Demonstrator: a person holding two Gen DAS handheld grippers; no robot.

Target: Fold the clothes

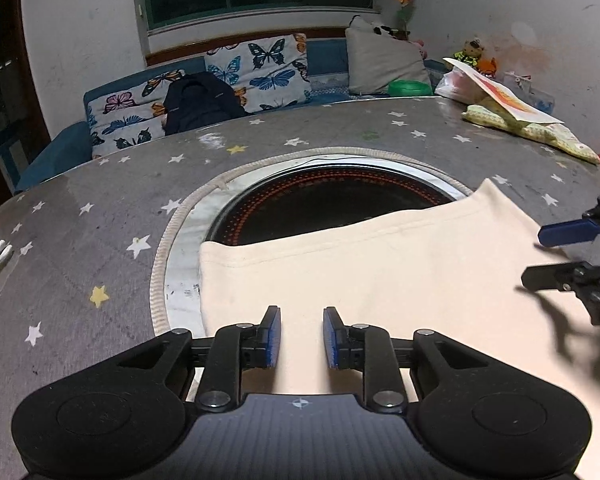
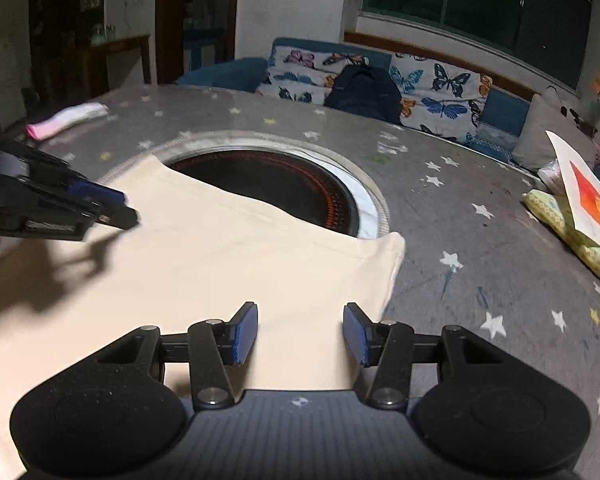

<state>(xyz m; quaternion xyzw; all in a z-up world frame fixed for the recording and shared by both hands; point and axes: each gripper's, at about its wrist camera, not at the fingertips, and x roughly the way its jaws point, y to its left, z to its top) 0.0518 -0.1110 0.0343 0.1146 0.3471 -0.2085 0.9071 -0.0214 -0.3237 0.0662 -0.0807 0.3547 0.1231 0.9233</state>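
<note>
A cream-coloured garment [image 1: 380, 272] lies flat on the grey star-patterned table [image 1: 100, 216], its far hemmed edge partly over the round black burner [image 1: 332, 204] in the table's middle. My left gripper [image 1: 302, 338] is open and empty, hovering over the garment near its left edge. My right gripper [image 2: 300, 334] is open and empty, over the garment [image 2: 228, 264] close to its right edge. The right gripper shows at the right of the left wrist view [image 1: 540, 256]. The left gripper shows at the left of the right wrist view [image 2: 120, 208].
A green-patterned cloth [image 1: 532, 128] with a paper sheet [image 1: 508, 96] on it lies at the table's far right. A rolled pink-and-white cloth [image 2: 66, 118] lies at the far left. A butterfly-print sofa [image 1: 236, 76] with a dark backpack [image 1: 200, 100] stands beyond the table.
</note>
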